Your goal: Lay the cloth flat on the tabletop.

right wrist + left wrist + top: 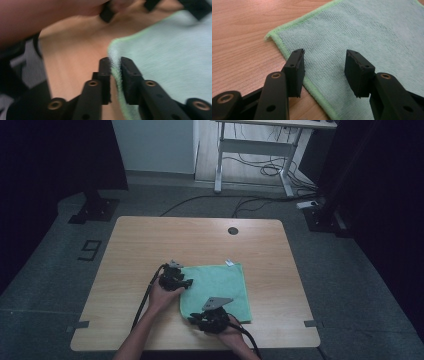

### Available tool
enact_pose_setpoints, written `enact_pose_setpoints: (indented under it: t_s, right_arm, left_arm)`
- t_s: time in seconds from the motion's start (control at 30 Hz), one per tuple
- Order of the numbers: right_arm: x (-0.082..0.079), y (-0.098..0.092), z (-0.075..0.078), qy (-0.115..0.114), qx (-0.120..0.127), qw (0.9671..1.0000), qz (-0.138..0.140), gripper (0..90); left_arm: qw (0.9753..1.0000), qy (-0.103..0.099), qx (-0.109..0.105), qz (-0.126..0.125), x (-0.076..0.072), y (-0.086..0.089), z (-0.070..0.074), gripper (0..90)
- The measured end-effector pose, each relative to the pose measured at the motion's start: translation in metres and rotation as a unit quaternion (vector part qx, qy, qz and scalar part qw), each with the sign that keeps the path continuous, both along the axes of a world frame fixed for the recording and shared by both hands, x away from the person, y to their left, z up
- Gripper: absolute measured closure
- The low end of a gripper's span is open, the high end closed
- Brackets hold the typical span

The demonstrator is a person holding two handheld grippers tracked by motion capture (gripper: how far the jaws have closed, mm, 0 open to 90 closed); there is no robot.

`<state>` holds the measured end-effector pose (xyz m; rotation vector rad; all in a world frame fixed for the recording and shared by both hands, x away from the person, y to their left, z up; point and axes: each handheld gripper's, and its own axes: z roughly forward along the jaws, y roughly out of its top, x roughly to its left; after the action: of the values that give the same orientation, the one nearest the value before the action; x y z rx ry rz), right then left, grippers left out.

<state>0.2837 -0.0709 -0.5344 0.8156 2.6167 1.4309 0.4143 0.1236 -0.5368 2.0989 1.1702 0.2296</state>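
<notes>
A light green cloth (pixel 222 287) lies flat on the wooden table (pixel 200 240), with a small white tag at its far edge. My left gripper (pixel 186 282) sits at the cloth's left edge near the far corner. In the left gripper view it (pixel 325 52) is open, one jaw over bare wood and the other over the cloth (pixel 367 30), with the hem between them. My right gripper (pixel 195 320) is at the near left corner. In the right gripper view it (pixel 115 60) is shut on the cloth's (pixel 175 50) hem just below the corner.
A round black grommet hole (pixel 233 230) is in the table's far side. Beyond the table stand a white desk frame (pixel 250 150) with cables on the floor and a black stand base (pixel 95 210). The person's other hand (pixel 50 17) looms in the right gripper view.
</notes>
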Motion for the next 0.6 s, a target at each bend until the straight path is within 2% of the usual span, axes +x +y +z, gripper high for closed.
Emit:
enact_pose_setpoints:
  t_s: [0.1,0.23,0.3,0.37,0.47,0.57,0.6]
  right_arm:
    - [-0.001,0.001,0.002,-0.016,-0.004,0.9998,-0.012,67.3]
    - [0.007,-0.005,0.003,-0.049,-0.044,0.9968,-0.046,67.5]
    - [0.014,-0.010,0.000,-0.035,-0.040,0.9971,-0.054,67.7]
    - [0.012,-0.011,0.001,-0.034,-0.032,0.9980,-0.042,67.6]
    - [0.002,-0.002,0.003,-0.033,-0.019,0.9992,-0.014,61.9]
    - [-0.004,0.011,-0.002,-0.030,-0.040,0.9987,0.007,59.5]
    - [-0.004,0.015,-0.005,-0.030,-0.052,0.9981,0.008,62.2]
  left_arm:
    - [1.0000,-0.001,0.002,-0.001,0.000,0.000,0.000,50.7]
    - [1.0000,0.000,0.000,0.000,0.000,0.000,0.000,50.7]
    - [1.0000,-0.001,0.000,0.000,0.000,0.000,0.000,50.6]
    - [1.0000,-0.001,0.000,0.000,0.000,0.000,0.000,50.7]
    - [1.0000,0.000,0.000,-0.001,0.000,0.000,0.000,50.7]
    - [1.0000,-0.001,0.003,0.000,0.000,0.000,0.000,50.7]
    - [1.0000,0.000,0.005,0.000,-0.001,-0.001,0.000,50.6]
